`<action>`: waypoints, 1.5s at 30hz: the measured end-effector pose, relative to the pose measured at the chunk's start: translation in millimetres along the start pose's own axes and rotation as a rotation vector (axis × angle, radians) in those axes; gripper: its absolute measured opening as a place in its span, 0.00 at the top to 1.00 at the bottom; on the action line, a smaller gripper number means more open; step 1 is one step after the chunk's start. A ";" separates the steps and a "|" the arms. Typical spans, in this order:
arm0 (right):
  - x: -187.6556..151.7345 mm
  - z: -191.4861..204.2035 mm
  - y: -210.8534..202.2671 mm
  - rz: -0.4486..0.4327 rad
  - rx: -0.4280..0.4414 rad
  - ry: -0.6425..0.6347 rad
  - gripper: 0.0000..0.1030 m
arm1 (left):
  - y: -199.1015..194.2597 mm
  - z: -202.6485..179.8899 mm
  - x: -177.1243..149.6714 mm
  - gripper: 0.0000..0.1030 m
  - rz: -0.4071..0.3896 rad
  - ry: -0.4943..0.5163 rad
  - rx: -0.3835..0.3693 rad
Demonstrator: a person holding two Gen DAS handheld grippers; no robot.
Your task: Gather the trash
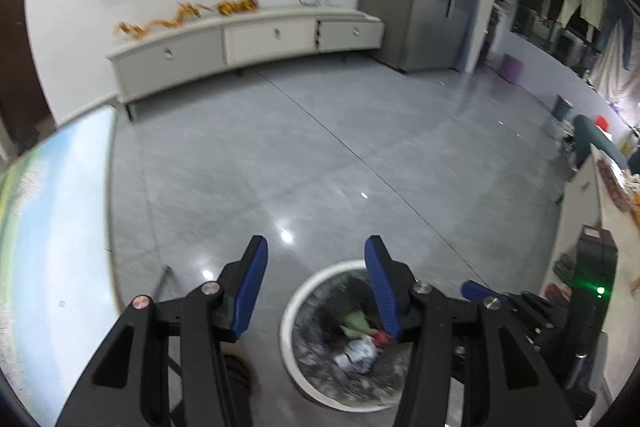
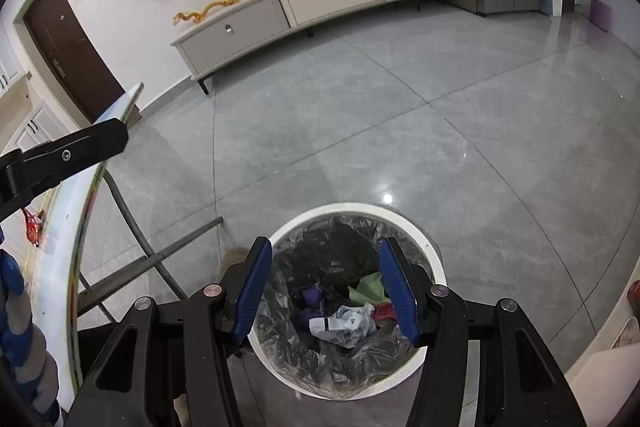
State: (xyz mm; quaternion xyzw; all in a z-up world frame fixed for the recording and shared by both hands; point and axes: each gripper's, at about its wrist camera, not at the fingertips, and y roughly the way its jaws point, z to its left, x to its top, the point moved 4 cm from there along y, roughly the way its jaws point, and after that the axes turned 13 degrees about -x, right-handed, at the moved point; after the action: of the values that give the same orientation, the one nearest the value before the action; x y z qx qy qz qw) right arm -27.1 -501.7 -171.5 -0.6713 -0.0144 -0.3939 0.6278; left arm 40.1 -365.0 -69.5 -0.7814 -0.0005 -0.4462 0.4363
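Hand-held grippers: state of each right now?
Left hand-held gripper: open, empty, beside the trash bin.
Right hand-held gripper: open, empty, above the bin.

Round white plastic bin [image 2: 434,259] with grey liner; blue-padded black claw [image 2: 326,287]; glossy grey tiled floor [image 2: 400,131].

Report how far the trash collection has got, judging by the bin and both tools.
Done: the white bin already holds a crumpled white wrapper, green paper and purple scraps. In hand: nothing; the left tool and right tool hang open and empty above it. Left: no more trash shows on the floor.
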 end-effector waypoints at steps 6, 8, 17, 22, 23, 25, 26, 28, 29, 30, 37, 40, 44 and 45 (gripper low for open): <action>5.5 1.6 -13.3 -0.036 0.007 0.004 0.46 | -20.8 -2.6 4.8 0.45 -0.067 0.023 0.080; 6.8 1.1 -18.2 -0.048 0.006 0.011 0.46 | -25.3 -4.3 5.3 0.42 -0.078 0.028 0.095; 11.9 1.3 -35.4 -0.087 0.001 0.029 0.46 | -45.3 -11.4 5.6 0.41 -0.128 0.059 0.135; 13.6 4.9 -43.1 -0.102 -0.004 0.024 0.46 | -57.6 -8.5 6.5 0.41 -0.156 0.061 0.152; 14.0 6.0 -44.6 -0.105 -0.005 0.024 0.46 | -60.1 -7.6 6.4 0.39 -0.161 0.061 0.154; 14.4 7.8 -47.2 -0.109 -0.008 0.023 0.46 | -66.4 -5.0 7.7 0.34 -0.177 0.060 0.158; 14.6 9.0 -49.1 -0.112 -0.009 0.022 0.46 | -71.9 -3.6 7.5 0.33 -0.188 0.059 0.161; 14.5 11.5 -52.4 -0.118 -0.013 0.018 0.45 | -78.8 -1.3 7.9 0.33 -0.203 0.058 0.161; 14.8 13.3 -54.6 -0.122 -0.015 0.015 0.46 | -81.8 1.0 8.0 0.33 -0.208 0.057 0.161; 15.5 14.6 -56.2 -0.124 -0.017 0.013 0.45 | -85.3 2.9 7.7 0.33 -0.216 0.055 0.161; 17.4 26.8 -74.7 -0.152 -0.046 -0.017 0.45 | -112.0 13.8 7.1 0.33 -0.264 0.040 0.152; 18.9 31.9 -88.9 -0.172 -0.061 -0.026 0.46 | -124.6 20.9 4.3 0.33 -0.285 0.028 0.143; 22.4 46.6 -113.6 -0.211 -0.075 -0.057 0.45 | -149.6 31.9 1.2 0.33 -0.326 0.009 0.132; 23.5 53.2 -121.7 -0.223 -0.077 -0.072 0.45 | -156.2 34.1 1.0 0.33 -0.337 0.003 0.131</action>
State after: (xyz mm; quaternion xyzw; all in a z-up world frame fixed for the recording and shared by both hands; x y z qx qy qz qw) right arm -46.3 -441.6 -52.3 -0.7028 -0.0962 -0.4374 0.5528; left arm 3.5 -245.4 30.1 -0.7396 -0.1597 -0.5131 0.4053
